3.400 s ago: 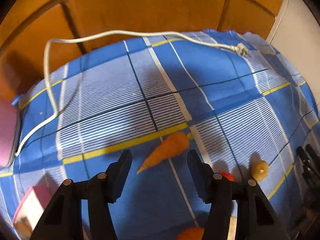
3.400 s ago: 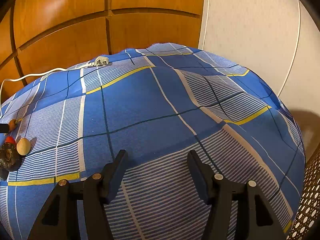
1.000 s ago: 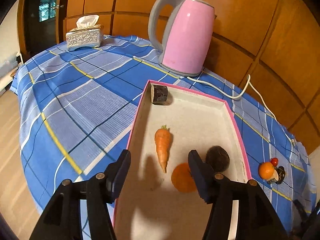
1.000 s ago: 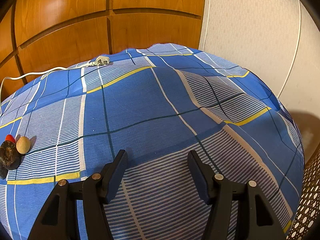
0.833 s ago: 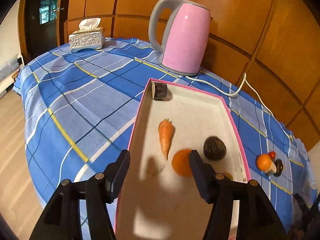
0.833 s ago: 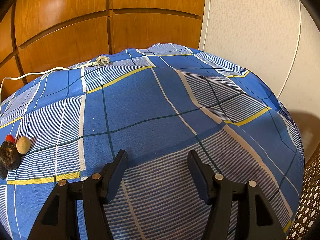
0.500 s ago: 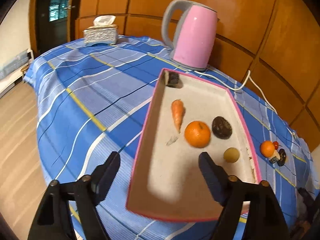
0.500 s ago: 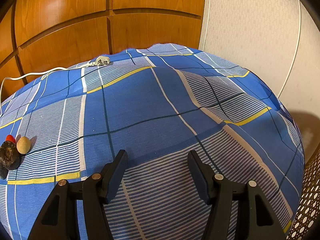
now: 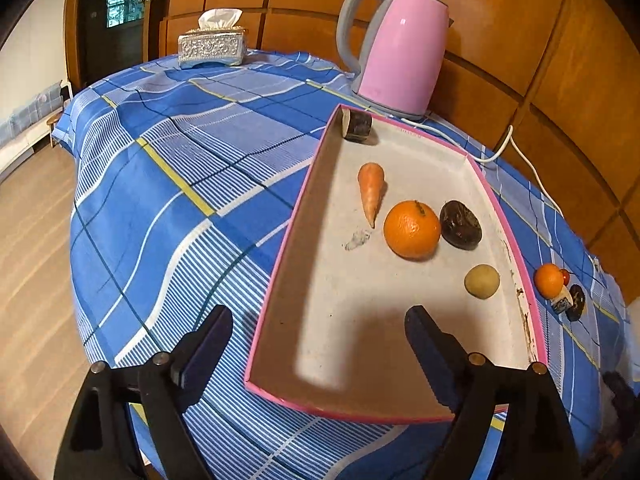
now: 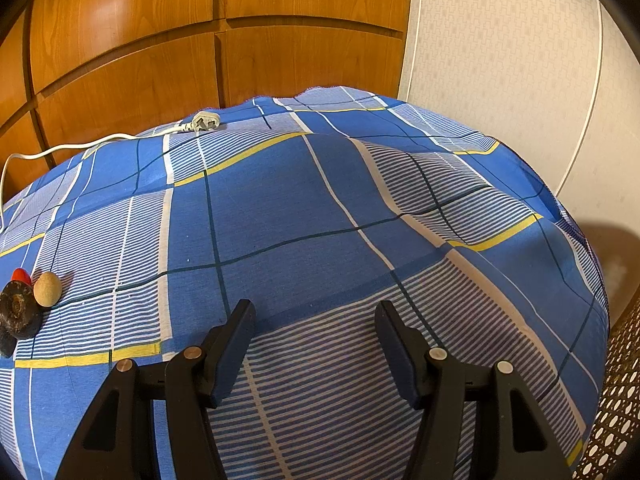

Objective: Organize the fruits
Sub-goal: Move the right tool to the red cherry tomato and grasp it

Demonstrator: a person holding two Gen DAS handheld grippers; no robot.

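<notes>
The pink-edged tray (image 9: 280,280) lies on the table w/ the blue checked cloth (image 9: 168,184), and everything else is placed relative to it.

Inside the tray: a carrot (image 9: 371,192) near the middle, tip toward the near end; an orange (image 9: 412,229) just beside the carrot tip; a dark round fruit (image 9: 460,224) touching or almost touching the orange on the far-wall side; a small yellowish round fruit (image 9: 482,281) nearer the front, apart from the others; a dark short piece (image 9: 357,125) in the far corner. A small pale smear is on the tray floor, beside the carrot tip.

Outside the tray, past its right wall, a little group sits on the cloth: a small orange fruit (image 9: 549,278), a tiny red one (image 9: 565,277) and a dark lump (image 9: 577,301), close together. Behind the tray's far end stands a pink kettle (image 9: 400,52), its white cord (image 9: 516,152) running off to the right. A tissue box (image 9: 212,46) is well beyond the tray, at the far table edge.

The left gripper (image 9: 318,334) hangs over the tray's near end; its jaws have just been opening, now spread wide, nothing between the pads.

The right gripper (image 10: 314,330) is over bare cloth, jaws approx. half apart and empty. The tray is not seen from there; at the left edge of that view are a tan round fruit (image 10: 47,289), the dark lump (image 10: 18,314) and the red one (image 10: 21,276).
</notes>
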